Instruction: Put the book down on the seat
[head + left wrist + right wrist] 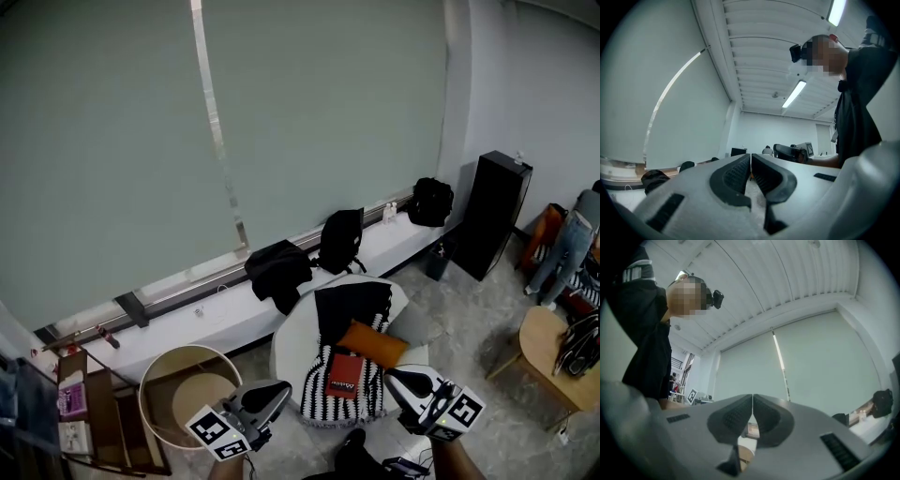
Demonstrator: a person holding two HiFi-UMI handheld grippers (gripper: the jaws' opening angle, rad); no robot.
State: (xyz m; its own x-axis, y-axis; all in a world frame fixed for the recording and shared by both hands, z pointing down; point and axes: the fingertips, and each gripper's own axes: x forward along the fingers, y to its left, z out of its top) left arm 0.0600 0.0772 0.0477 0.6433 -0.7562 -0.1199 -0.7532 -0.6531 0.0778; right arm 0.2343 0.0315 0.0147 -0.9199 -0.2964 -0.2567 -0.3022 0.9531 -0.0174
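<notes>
A red book point(346, 376) lies on the seat of a round pale armchair point(291, 342), on a black-and-white striped throw point(322, 394) beside an orange cushion point(373, 343). My left gripper point(283, 388) hangs low at the chair's front left, shut and empty. My right gripper point(393, 377) is at the chair's front right, also shut with nothing in it. In the left gripper view the left gripper point(751, 156) points up and sideways with its jaws together. The right gripper point(753, 398) in its own view has its jaws together too.
A round wicker basket point(161, 366) stands left of the chair and a wooden shelf point(82, 412) at the far left. Black bags point(339, 239) rest on the long white window ledge point(225, 314). A black cabinet point(494, 216) and a wooden side table point(544, 352) are at the right, with a person point(566, 246) beyond.
</notes>
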